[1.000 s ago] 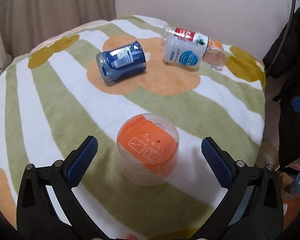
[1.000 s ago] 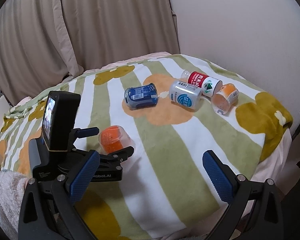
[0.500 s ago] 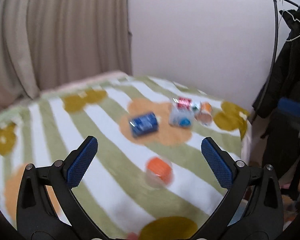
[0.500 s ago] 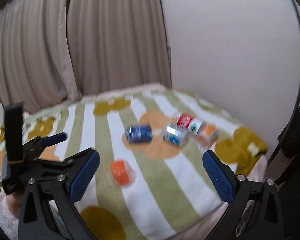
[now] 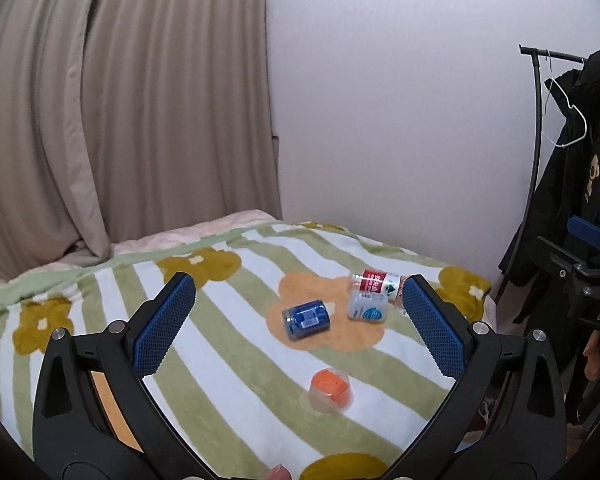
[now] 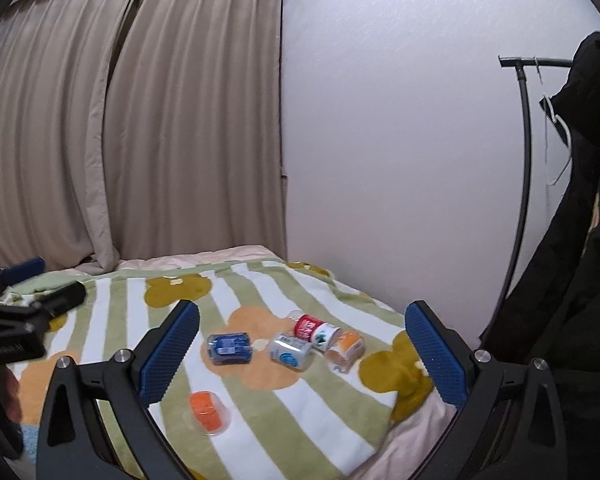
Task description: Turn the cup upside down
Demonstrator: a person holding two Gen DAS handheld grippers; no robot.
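Observation:
A clear plastic cup with an orange label stands upside down, wide rim down, on the striped flower blanket. It also shows in the right wrist view. My left gripper is open and empty, raised well above and back from the cup. My right gripper is open and empty, also held back from the bed. The left gripper shows at the left edge of the right wrist view.
A blue can, a white bottle, a red-labelled bottle and a second orange cup lie on their sides farther back. Curtains and a wall stand behind. A coat rack with dark coats stands at the right.
Both grippers have pulled up and back from the bed. The left gripper, which straddled the cup a second ago, is now far from it. The cup stays upside down on the blanket.

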